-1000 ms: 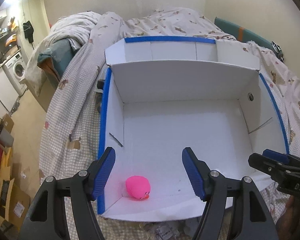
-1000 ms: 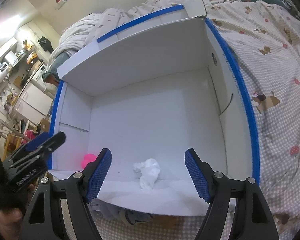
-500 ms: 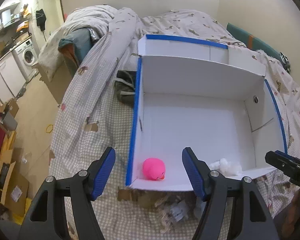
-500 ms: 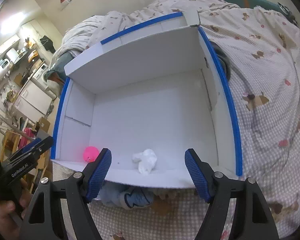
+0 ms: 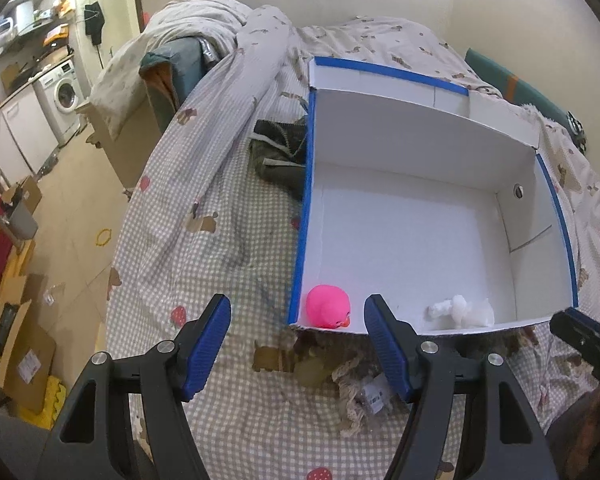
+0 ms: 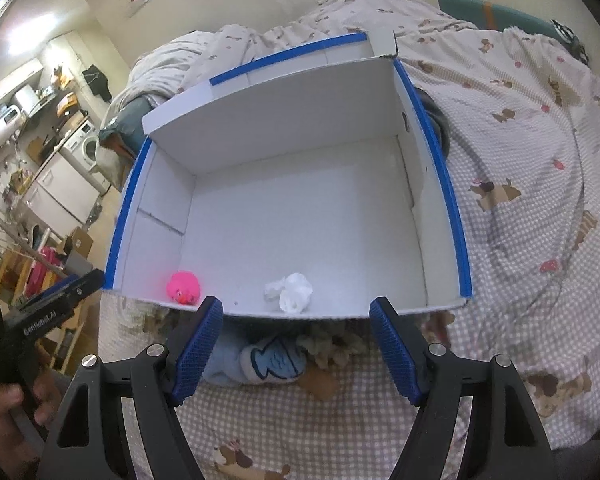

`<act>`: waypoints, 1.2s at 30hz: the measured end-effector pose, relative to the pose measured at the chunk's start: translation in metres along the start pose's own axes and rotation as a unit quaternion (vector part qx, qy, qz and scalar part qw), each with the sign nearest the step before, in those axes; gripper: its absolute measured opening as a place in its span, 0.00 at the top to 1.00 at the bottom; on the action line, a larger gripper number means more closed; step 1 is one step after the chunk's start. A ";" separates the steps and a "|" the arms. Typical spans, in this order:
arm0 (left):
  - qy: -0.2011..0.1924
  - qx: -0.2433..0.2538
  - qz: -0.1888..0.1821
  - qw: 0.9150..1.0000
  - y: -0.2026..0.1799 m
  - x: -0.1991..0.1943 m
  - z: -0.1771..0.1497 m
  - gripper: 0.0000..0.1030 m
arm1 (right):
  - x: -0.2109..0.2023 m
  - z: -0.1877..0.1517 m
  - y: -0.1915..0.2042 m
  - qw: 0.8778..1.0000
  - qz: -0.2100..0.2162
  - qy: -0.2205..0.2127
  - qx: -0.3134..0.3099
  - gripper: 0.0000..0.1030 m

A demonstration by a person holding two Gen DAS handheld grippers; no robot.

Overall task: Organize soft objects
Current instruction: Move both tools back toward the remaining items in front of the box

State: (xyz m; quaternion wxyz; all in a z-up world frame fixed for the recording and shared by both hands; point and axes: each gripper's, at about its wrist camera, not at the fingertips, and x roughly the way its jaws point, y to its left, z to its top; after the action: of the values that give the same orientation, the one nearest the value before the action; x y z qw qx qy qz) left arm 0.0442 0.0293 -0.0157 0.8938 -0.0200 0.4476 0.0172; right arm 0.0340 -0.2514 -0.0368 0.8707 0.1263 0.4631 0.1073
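Note:
A white cardboard box (image 5: 420, 240) (image 6: 300, 208) with blue-taped edges sits on the bed. Inside, along its near wall, lie a pink round plush toy (image 5: 326, 306) (image 6: 184, 287) and a small white soft toy (image 5: 462, 312) (image 6: 290, 291). In front of the box, on the checked cover, several soft items are heaped: a blue-and-white fish-print plush (image 6: 270, 362), a brownish furry toy (image 6: 332, 346) and a lacy beige cloth (image 5: 354, 384). My left gripper (image 5: 298, 344) is open and empty before the box's near left corner. My right gripper (image 6: 296, 350) is open and empty above the heap.
A dark green garment (image 5: 278, 150) lies against the box's left side. The bed's left edge drops to a floor (image 5: 72, 216) with cardboard boxes (image 5: 16, 356) and a washing machine (image 5: 62, 92). Rumpled bedding (image 5: 204, 28) is piled behind.
Both grippers have drawn back from over the box toward its near side, the left one also shifting left. The heap of soft items in front of the box has come into view.

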 end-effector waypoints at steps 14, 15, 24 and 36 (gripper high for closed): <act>0.007 -0.046 0.023 0.999 0.039 0.003 -0.008 0.36 | 0.006 -0.018 -0.021 0.999 -0.015 0.034 0.027 0.22; 0.014 -0.051 0.022 0.998 0.042 0.006 -0.009 0.36 | 0.008 -0.018 -0.023 0.999 -0.014 0.037 0.035 0.22; 0.095 -0.048 -0.038 0.994 0.023 0.038 -0.021 0.36 | 0.023 -0.017 -0.021 0.998 -0.016 0.056 0.040 0.22; 0.140 -0.107 -0.024 0.984 0.027 0.071 -0.024 0.37 | 0.029 -0.015 -0.021 0.997 -0.008 0.063 0.048 0.22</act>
State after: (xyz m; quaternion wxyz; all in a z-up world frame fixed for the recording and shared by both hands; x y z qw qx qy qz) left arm 0.0665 0.0558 -0.0875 0.8154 -0.1283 0.5631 0.0406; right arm 0.0387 -0.2604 -0.0746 0.8337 0.1576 0.5224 0.0853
